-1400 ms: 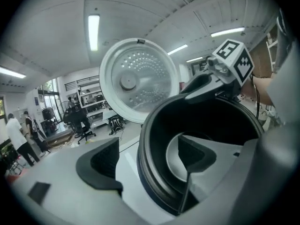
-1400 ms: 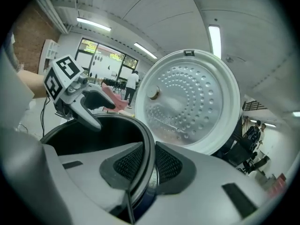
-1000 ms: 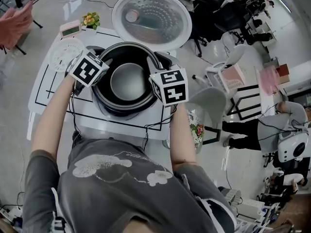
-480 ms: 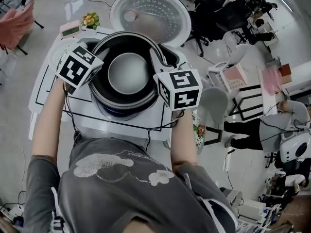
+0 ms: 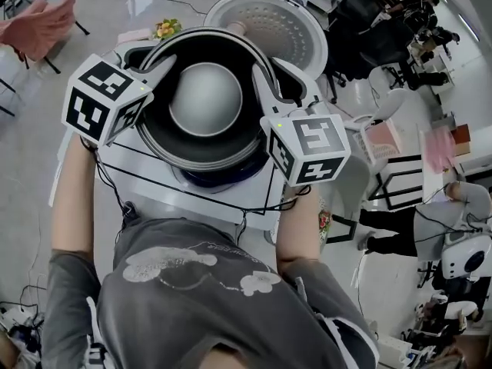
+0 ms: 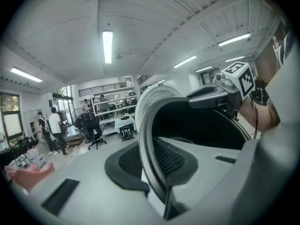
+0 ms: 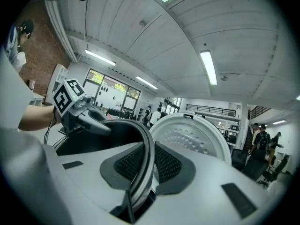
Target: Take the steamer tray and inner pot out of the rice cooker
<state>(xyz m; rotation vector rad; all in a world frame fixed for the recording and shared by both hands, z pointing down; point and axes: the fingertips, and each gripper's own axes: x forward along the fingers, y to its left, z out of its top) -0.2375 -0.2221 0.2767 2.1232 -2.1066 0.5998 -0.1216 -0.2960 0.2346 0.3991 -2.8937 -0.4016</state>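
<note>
- The inner pot (image 5: 206, 98) hides most of the rice cooker (image 5: 219, 178) beneath it (only a dark sliver shows), and part of the open lid (image 5: 280, 25) behind.
- The only print is black-and-white square markers on each cube (image 5: 100, 98).
- The left hand-held gripper (image 5: 160, 68), its jaws just closing, clamps the pot's left rim.
- The right hand-held gripper (image 5: 263, 79) clamps the right rim.
- The 2 forearms reach forward, holding the pot over the cooker.

Dark round inner pot (image 5: 206, 98), grey-bottomed, upright and level, aloft just above the open white rice cooker (image 5: 223, 181).
</note>
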